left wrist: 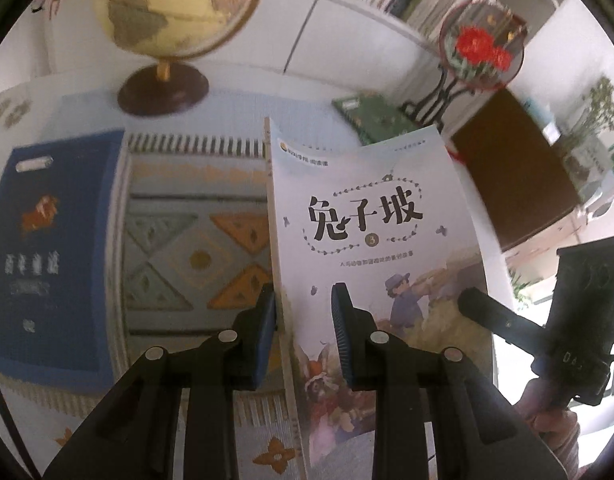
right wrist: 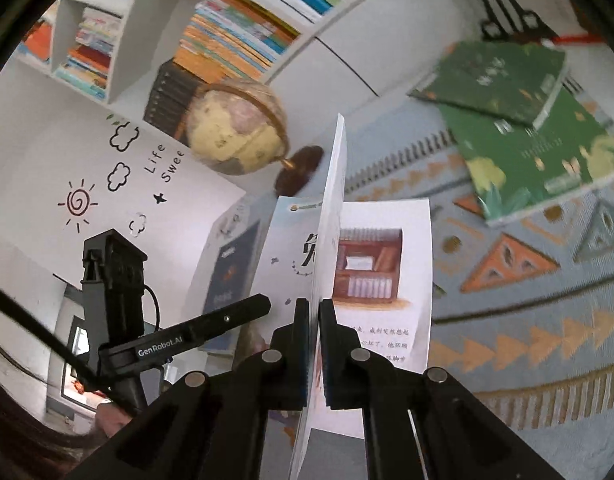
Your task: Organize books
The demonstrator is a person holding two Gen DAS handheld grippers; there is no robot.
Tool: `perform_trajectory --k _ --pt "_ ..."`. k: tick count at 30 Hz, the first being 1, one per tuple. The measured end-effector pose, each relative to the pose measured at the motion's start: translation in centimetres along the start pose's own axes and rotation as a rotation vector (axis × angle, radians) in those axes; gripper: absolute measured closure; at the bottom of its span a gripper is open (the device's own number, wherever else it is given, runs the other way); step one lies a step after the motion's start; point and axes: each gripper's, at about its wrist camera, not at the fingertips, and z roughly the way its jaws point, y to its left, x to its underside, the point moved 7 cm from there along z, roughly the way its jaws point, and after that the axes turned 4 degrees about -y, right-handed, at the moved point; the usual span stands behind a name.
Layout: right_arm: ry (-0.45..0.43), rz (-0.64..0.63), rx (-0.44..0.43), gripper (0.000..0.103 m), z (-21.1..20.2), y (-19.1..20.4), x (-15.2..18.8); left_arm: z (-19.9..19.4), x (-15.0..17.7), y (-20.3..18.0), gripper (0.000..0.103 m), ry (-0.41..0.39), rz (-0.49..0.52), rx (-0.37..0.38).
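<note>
My left claw (left wrist: 303, 336) is squeezed shut on the spine edge of a light picture book (left wrist: 371, 240). The book has big black Chinese letters and a small number 3 on its front. One blue pad (left wrist: 267, 336) sits on the left of the spine, and the other presses on the front cover. The book is held up in the air, above the patterned mat (left wrist: 195, 240) on the tabletop.

My right claw (right wrist: 315, 340) is pinched shut on a thin white cover or page (right wrist: 331, 216) of that same book. Its two black fingers (right wrist: 299, 336) almost touch, with only the sheet between them. To the right of the sheet I can see an inside page (right wrist: 383, 272) with a drawing of a brown bookshelf and some text.

A dark blue book (left wrist: 55, 240) lies flat on the mat, to the left. Two green books (right wrist: 519, 128) lie stacked far off to the right, the top one crooked on the one below. A globe (left wrist: 175, 4) on a dark round foot stands at the far side of the tabletop. Behind it is a white bookcase (right wrist: 147, 16) full of books. A round red flower ornament (left wrist: 481, 50) on a black stand sits far right.
</note>
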Motion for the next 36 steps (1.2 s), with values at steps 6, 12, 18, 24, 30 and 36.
perform_trajectory --k 6,12,18,24,30,36 --pt "-0.034 0.022 -0.088 0.098 0.5 3.7 -2.2 -3.7 -2.7 1.7 0.08 -0.068 -0.052 0.043" --pt "-0.017 -0.031 -0.151 0.098 3.1 9.2 -3.4 -8.0 -4.7 5.6 0.08 -0.14 -0.097 0.013" --pt "0.028 -0.071 -0.231 0.098 7.4 14.8 -3.8 -11.7 -5.9 11.5 0.08 -0.206 -0.163 -0.053" --pt "0.105 -0.058 -0.252 0.098 14.3 16.8 -2.2 -11.3 -4.4 18.2 0.08 -0.187 -0.272 -0.097" --pt "0.184 0.029 -0.214 0.098 20.6 14.5 0.8 -8.6 -3.0 22.9 0.08 -0.153 -0.337 -0.118" --pt "0.216 0.093 -0.148 0.098 23.7 12.2 2.6 -7.7 -2.0 25.0 0.079 -0.136 -0.35 -0.155"
